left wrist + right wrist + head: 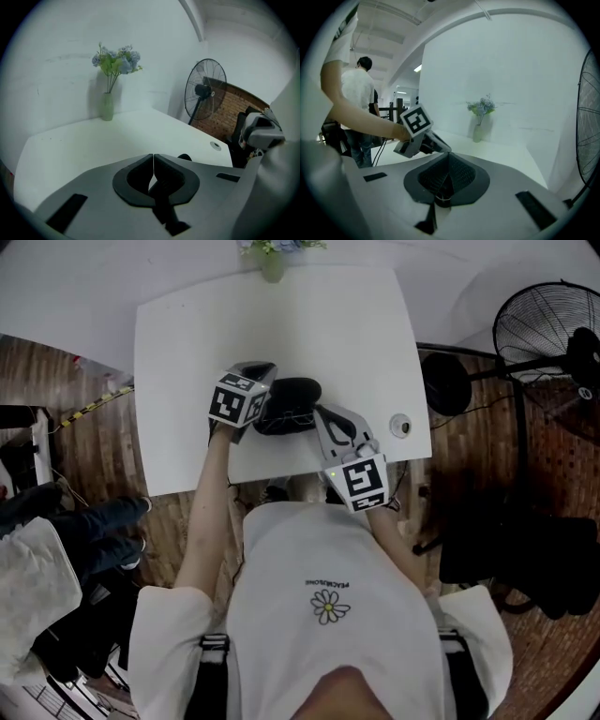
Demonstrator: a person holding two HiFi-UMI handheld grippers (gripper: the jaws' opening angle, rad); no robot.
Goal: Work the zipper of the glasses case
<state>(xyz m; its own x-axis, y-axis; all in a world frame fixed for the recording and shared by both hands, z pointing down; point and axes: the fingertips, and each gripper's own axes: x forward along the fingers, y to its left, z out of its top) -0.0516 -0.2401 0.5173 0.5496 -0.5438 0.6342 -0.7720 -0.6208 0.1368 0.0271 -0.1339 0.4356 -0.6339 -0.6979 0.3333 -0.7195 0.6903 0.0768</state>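
The black glasses case (286, 407) lies near the front edge of the white table (187, 343), and no zipper detail can be made out. My left gripper (264, 374) is at the case's left end, pointing toward the far side of the table. Its jaws are shut with nothing between them (153, 158). A dark bump that looks like the case (184, 157) shows just past its right jaw. My right gripper (319, 411) reaches the case's right end from the front, also shut and empty (447, 154). From there the left gripper (443, 147) is just ahead, and the case is hidden.
A green vase of blue flowers (272, 259) stands at the table's far edge. A small round disc (400, 425) lies near the right edge. A standing fan (544, 329) and dark bags are on the floor to the right. A person (358, 93) stands in the background.
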